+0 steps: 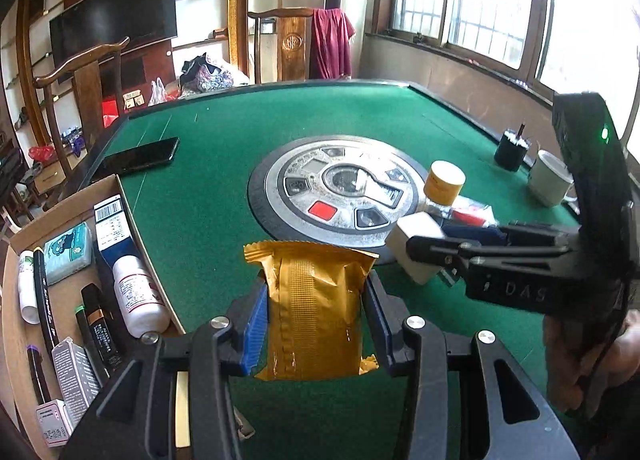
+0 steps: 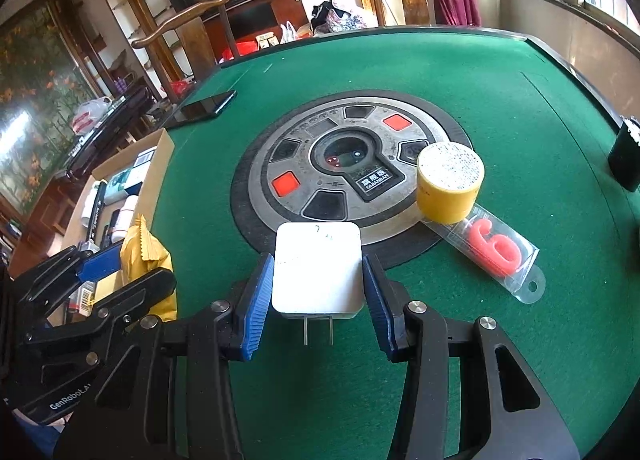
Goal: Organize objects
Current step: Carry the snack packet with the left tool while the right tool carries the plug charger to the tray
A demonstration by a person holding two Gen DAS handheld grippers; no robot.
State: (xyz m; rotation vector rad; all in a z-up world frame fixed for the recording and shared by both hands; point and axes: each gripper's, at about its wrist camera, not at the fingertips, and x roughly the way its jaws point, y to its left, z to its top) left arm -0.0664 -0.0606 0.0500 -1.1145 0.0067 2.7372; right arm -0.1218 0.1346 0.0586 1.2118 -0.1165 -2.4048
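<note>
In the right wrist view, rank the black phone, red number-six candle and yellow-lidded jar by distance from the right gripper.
From the right gripper:
1. Red number-six candle, in clear packaging, just to the right.
2. Yellow-lidded jar, right and beyond the candle.
3. Black phone, far left, near the table edge.

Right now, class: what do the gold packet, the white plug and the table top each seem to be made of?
Gold packet: probably metallised plastic film; glossy, crinkled, with a zigzag-cut sealed end.
White plug: likely hard plastic, smooth and matt, with rounded corners; its two prongs look like bare metal.
Table top: seemingly green felt or similar cloth; flat, dull, faintly fuzzy.
</note>
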